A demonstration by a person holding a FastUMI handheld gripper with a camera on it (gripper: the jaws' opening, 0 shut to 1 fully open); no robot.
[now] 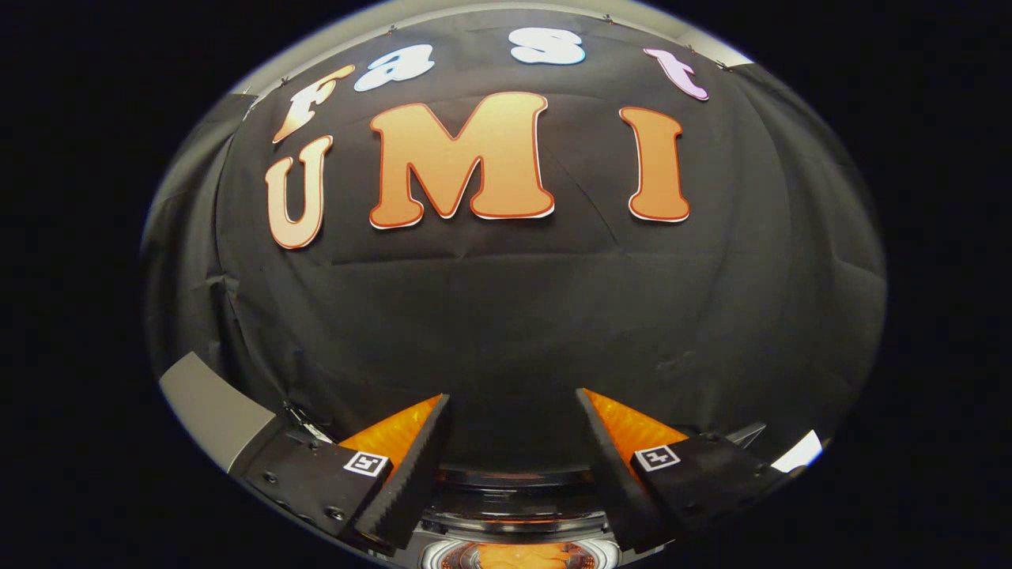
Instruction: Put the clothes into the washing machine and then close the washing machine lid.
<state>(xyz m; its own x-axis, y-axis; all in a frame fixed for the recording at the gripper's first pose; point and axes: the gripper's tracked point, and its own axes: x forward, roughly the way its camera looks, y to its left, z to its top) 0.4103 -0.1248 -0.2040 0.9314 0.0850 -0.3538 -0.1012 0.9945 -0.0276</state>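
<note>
One gripper [514,399], fingers spread wide, nothing between them; black cloth wall [514,316] beyond; washer [518,506] rim below the fingers.

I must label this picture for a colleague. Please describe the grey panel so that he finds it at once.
Start from the black cloth wall ahead of the open, empty claw. Follow its lower edge to the side of the left finger; the grey panel lies just outside that finger. It is flat, plain, pale grey, unlike the dark folded cloth.

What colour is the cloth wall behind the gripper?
Black, plain and slightly creased. The cloth wall shows best in the gripper view, beyond the open gripper.
</note>
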